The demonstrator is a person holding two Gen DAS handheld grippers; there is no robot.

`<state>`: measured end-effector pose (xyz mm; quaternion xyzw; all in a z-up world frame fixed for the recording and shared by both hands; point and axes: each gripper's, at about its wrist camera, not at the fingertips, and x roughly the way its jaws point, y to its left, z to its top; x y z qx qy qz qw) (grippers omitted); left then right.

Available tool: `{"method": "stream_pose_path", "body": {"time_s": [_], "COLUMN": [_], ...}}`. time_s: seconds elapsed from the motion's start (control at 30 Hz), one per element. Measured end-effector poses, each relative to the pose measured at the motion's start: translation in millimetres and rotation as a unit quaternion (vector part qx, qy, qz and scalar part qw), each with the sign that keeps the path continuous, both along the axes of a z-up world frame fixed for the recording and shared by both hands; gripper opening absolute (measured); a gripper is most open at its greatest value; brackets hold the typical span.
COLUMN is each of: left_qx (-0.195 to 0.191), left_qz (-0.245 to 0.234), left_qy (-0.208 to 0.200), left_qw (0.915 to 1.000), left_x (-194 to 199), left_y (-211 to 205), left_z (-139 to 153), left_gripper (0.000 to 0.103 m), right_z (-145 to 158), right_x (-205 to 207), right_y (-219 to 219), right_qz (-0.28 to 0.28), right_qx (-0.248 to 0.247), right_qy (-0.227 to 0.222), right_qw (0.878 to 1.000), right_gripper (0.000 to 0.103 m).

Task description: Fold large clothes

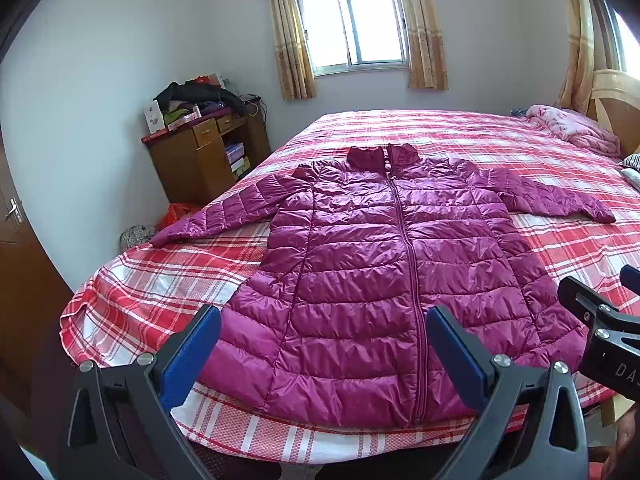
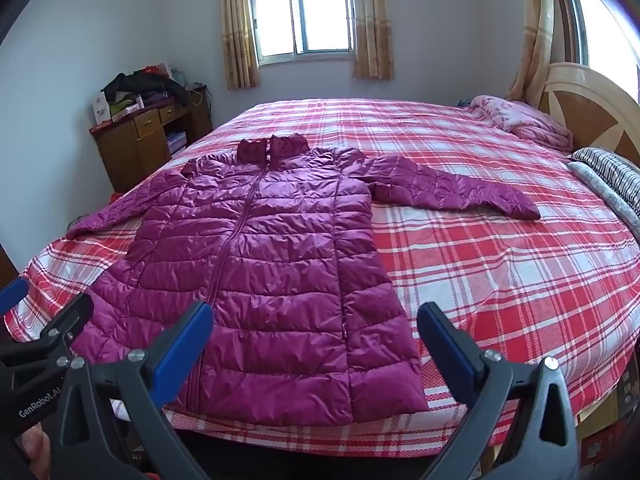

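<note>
A long magenta quilted down jacket [image 1: 384, 272] lies flat, zipped and face up on the red plaid bed [image 1: 168, 280], collar far, hem at the near edge, both sleeves spread out. It also shows in the right wrist view [image 2: 272, 280]. My left gripper [image 1: 323, 332] is open and empty, hovering above the hem. My right gripper [image 2: 315, 330] is open and empty above the hem's right part. The right gripper also shows at the right edge of the left wrist view [image 1: 600, 320].
A pink quilt [image 2: 524, 120] and striped pillows [image 2: 612, 180] lie by the wooden headboard [image 2: 592, 104] at the far right. A wooden cabinet [image 1: 208, 152] piled with clothes stands at the left wall. A brown door [image 1: 16, 264] is at the left.
</note>
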<state>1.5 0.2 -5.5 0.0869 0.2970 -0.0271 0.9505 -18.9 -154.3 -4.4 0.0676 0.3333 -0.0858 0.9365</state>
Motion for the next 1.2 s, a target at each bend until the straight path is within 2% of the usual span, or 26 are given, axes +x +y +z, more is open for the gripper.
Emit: {"method": "stream_pose_path", "body": {"time_s": [0.8,1.2], "left_qx": [0.001,-0.016], "left_qz": [-0.005,-0.025], "left_qy": [-0.010,-0.028], "left_qw": [0.9999,0.9992], "left_x": [-7.6,-18.2], "left_y": [-3.4,-5.7], "left_z": [0.6,8.5], "left_gripper": [0.102,0.102], "right_z": [4.5,12.9], "right_x": [-3.3,-7.1], "right_y": [0.5,3.3], "right_qz": [-0.001,-0.003], "right_qx": [-0.004,-0.019], "right_qy": [-0.010,-0.026], "right_qw": [1.000,0.999], "right_gripper": [0.103,0.103]}}
